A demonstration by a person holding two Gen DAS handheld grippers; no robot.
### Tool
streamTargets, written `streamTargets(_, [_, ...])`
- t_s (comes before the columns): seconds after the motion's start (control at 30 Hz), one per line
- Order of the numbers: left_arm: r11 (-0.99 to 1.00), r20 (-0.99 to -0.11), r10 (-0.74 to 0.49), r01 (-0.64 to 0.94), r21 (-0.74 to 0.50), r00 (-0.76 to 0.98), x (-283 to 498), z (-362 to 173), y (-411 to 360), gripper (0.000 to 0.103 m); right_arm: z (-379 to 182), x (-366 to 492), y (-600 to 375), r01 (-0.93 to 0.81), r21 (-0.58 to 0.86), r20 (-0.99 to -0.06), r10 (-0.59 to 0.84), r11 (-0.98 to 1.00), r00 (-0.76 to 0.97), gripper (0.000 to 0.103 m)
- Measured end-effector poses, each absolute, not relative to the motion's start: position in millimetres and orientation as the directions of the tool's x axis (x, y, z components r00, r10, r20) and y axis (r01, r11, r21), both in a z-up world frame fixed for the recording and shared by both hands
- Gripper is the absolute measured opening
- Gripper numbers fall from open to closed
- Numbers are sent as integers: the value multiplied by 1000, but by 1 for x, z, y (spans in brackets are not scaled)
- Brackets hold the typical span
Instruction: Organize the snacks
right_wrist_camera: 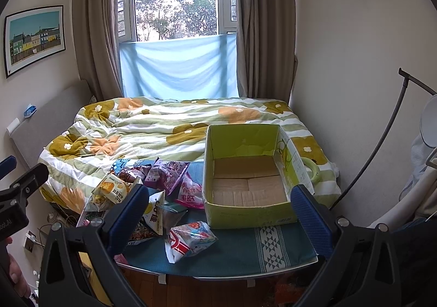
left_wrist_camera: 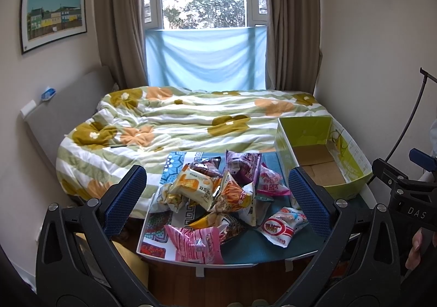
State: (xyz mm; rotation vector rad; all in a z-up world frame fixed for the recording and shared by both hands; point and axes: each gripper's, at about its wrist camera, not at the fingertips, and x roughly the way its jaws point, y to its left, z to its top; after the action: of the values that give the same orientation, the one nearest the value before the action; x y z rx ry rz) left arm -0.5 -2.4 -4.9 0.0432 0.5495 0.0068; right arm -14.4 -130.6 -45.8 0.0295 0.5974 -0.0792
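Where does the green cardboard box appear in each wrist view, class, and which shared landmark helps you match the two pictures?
Left wrist view: the green cardboard box sits at right of centre, beyond the right finger, open and empty.
Right wrist view: the box sits at centre, between the fingers.
Shared landmark: the red-and-white snack packet lying nearest the box's front left corner.

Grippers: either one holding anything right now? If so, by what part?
Nothing held. Left gripper and right gripper are both open with nothing between the fingers; the snack packets lie on the table, and the cardboard box has nothing in it.

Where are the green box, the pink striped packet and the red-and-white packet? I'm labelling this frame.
green box (right_wrist_camera: 247, 215), right wrist view, front wall.
pink striped packet (left_wrist_camera: 195, 245), left wrist view, middle.
red-and-white packet (right_wrist_camera: 188, 240), right wrist view, middle.
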Motion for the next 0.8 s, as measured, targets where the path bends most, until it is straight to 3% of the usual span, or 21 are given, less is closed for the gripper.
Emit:
streamTargets(0.5, [999, -550, 19, 1, 36, 835, 9, -8, 13, 103, -53, -12, -119, 82, 7, -585, -62, 997, 809, 103])
streamTargets(0.8, [1000, -710, -8, 27, 16, 704, 36, -86, 37, 103, -110, 21, -120, 81, 72, -715, -5, 994, 700, 103])
